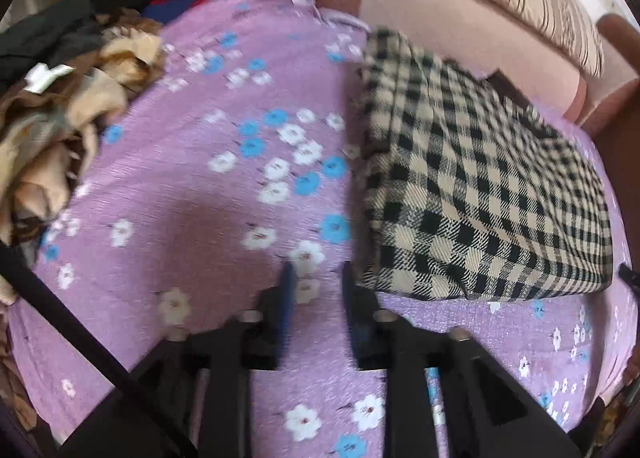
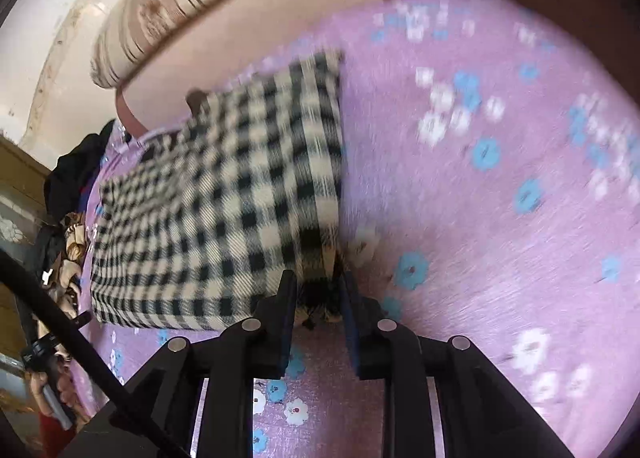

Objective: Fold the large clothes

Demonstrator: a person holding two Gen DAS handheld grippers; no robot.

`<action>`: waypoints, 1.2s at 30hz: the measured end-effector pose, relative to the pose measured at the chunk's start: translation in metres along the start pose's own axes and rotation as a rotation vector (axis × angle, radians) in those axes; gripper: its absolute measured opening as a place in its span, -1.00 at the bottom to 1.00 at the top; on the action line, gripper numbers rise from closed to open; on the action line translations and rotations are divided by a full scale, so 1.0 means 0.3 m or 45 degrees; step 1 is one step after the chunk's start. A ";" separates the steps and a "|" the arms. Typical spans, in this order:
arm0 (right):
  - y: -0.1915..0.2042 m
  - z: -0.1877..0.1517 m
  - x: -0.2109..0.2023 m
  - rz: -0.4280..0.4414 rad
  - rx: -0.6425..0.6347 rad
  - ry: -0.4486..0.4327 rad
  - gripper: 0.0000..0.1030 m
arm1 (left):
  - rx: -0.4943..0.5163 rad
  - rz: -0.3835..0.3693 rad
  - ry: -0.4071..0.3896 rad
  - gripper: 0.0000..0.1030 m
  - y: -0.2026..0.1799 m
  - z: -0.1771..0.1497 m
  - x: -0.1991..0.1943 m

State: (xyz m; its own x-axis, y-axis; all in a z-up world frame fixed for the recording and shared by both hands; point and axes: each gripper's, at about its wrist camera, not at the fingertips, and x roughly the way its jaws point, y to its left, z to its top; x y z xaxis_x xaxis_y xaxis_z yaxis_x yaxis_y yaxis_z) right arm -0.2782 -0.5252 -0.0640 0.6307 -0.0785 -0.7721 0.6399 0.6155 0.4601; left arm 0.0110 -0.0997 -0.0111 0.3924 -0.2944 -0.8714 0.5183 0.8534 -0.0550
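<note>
Checked garment [image 1: 480, 178] lies folded on the floral bed [image 1: 224, 106]; the right tool [image 2: 318, 298] pinches its corner, while the left tool [image 1: 316, 282] gapes empty beside it.

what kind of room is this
Most likely a bedroom: a bed under a purple floral sheet, a pink padded headboard, a folded checked garment, and a pile of unfolded clothes.

Left gripper [image 1: 316, 278] parted and empty; right gripper [image 2: 318, 284] parted, angled downward
</note>
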 end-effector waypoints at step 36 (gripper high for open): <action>1.136 0.033 0.498 0.249 -0.813 0.161 -0.18 | -0.142 0.048 -0.259 0.61 -0.090 -0.228 0.081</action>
State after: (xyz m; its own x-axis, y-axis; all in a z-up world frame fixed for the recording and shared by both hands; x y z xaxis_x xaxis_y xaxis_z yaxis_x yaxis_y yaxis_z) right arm 0.0383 -0.3348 -0.0182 0.6273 0.1495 -0.7643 0.1102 0.9545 0.2771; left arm -0.0452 -0.1004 -0.0642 0.5608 -0.3327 -0.7581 0.4180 0.9042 -0.0876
